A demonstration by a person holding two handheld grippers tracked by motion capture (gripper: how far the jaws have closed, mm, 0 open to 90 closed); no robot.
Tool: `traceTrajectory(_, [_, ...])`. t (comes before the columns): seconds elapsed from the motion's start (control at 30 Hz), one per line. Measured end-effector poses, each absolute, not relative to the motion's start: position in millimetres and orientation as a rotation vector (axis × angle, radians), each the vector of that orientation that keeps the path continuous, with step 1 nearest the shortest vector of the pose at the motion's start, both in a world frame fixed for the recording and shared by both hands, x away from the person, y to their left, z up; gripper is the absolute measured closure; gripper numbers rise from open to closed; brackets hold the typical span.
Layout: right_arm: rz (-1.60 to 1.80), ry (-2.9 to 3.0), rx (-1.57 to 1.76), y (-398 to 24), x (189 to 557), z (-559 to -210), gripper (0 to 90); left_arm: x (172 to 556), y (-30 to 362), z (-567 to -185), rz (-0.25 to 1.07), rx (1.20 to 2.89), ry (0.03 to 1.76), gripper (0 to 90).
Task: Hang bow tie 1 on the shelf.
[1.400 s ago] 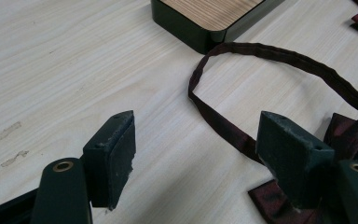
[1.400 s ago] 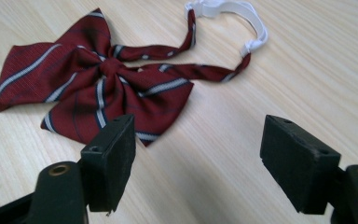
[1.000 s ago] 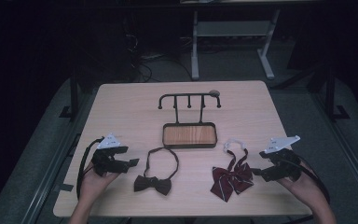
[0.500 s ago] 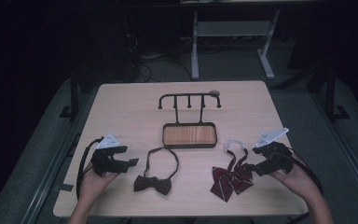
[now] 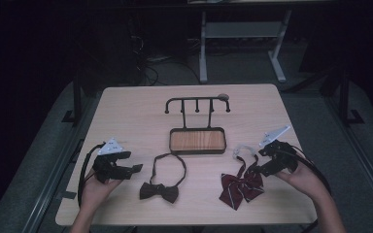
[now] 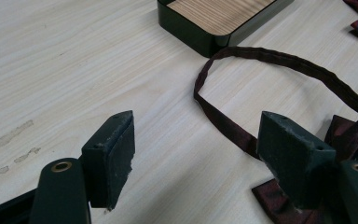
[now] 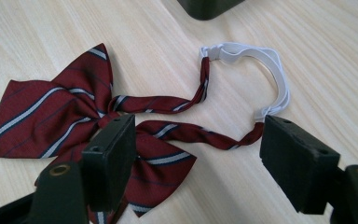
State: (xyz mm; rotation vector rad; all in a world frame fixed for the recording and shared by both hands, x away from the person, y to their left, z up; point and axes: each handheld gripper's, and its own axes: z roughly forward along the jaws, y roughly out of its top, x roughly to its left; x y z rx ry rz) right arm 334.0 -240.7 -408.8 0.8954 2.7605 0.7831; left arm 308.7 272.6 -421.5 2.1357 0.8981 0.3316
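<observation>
Right hand-held gripper newly over striped bow tie, wide open, empty; pale wooden table.

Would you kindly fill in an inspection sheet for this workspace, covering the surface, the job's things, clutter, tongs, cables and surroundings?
Surface: light wood table, faint scuffs near the left tongs.
Job's things: striped bow tie flat at front right, white elastic loop behind it; dark bow tie flat at front left, strap looped; hook rack standing behind a wood-floored tray, nothing hung.
Clutter: nothing seen.
Tongs: left tongs open, beside the dark tie's strap; right tongs open, low over the striped tie's straps.
Cables: one black cable loops off the left tongs.
Surroundings: dark room, grey floor, white stand beyond the table.
</observation>
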Motion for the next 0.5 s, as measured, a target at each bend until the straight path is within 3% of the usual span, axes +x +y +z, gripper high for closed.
traceTrajectory(0.5, [0.694, 2.743, 1.016, -238.6, 365.0, -411.6, 43.6, 308.6, 270.7, -422.2, 0.330, 2.139, 0.900, 27.3])
